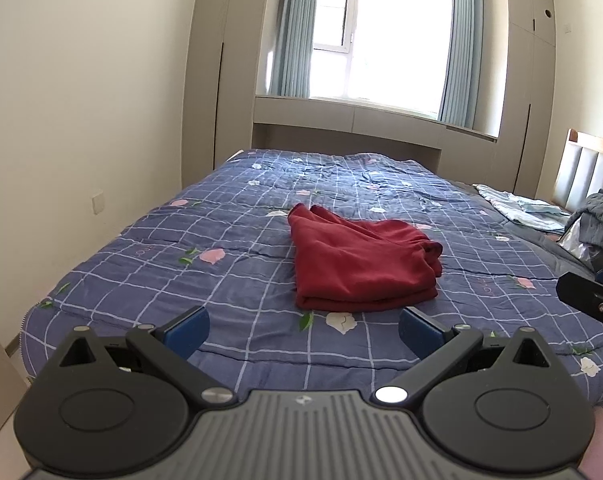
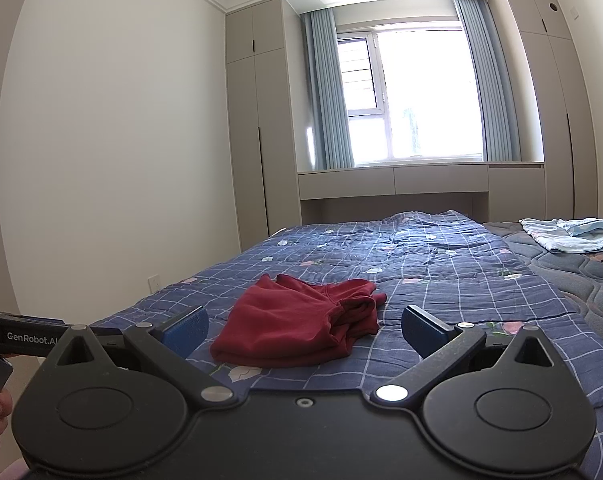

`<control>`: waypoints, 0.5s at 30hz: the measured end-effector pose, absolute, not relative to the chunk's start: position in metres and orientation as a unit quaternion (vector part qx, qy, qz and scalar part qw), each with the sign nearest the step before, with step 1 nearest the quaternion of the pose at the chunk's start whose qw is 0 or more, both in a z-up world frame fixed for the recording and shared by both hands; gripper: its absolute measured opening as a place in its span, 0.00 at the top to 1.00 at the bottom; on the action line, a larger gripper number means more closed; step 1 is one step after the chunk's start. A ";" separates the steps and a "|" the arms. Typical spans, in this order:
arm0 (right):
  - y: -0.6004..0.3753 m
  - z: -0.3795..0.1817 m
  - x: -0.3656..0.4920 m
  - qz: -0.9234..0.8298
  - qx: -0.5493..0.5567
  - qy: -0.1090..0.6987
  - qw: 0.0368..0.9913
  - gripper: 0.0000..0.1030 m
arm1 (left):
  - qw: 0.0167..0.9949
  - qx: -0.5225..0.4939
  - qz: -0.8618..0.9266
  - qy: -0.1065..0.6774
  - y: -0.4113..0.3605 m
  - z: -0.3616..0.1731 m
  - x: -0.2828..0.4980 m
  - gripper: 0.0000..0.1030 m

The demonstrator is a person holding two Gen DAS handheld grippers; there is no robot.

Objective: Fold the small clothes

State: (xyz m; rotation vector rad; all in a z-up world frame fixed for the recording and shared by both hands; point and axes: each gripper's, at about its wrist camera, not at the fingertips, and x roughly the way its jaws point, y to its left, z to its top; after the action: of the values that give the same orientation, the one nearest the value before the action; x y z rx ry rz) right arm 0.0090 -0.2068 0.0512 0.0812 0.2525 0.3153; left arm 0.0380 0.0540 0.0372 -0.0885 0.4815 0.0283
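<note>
Your right gripper [image 1: 593, 304] is cut off at the left wrist view's right edge; your left gripper's [image 2: 21, 338] body is half hidden behind the right one in the right wrist view. The dark grey bundle [image 1: 601, 220] near the headboard [image 1: 589, 168] is too clipped to identify. The red garment [image 1: 361, 260] lies folded on the blue checked quilt [image 1: 141, 264], mid-bed toward the near edge, long axis running from near edge toward the window [image 1: 381, 36], loose end at the far side. Both grippers hover off the near edge with fingers spread wide, holding nothing. No containers visible; a light blue cloth [image 2: 569, 234] sits at the headboard side.
</note>
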 end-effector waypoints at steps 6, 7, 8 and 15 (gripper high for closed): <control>-0.208 0.051 0.009 0.158 0.040 0.127 0.979 0.01 | 0.970 -0.040 0.016 0.239 0.055 0.037 0.039 0.00; -0.208 0.051 0.009 0.158 0.040 0.127 0.979 0.01 | 0.970 -0.041 0.017 0.239 0.056 0.037 0.039 0.00; -0.208 0.052 0.009 0.158 0.040 0.127 0.979 0.01 | 0.970 -0.040 0.018 0.239 0.056 0.037 0.039 0.00; -0.210 0.052 0.008 0.161 0.038 0.128 0.978 0.01 | 0.970 -0.039 0.017 0.241 0.055 0.036 0.039 0.00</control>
State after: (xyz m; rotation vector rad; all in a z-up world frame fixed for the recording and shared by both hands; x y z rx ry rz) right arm 0.0079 -0.2102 0.0517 0.0776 0.2576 0.3234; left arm 0.0386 0.0555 0.0358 -0.0796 0.4859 0.0351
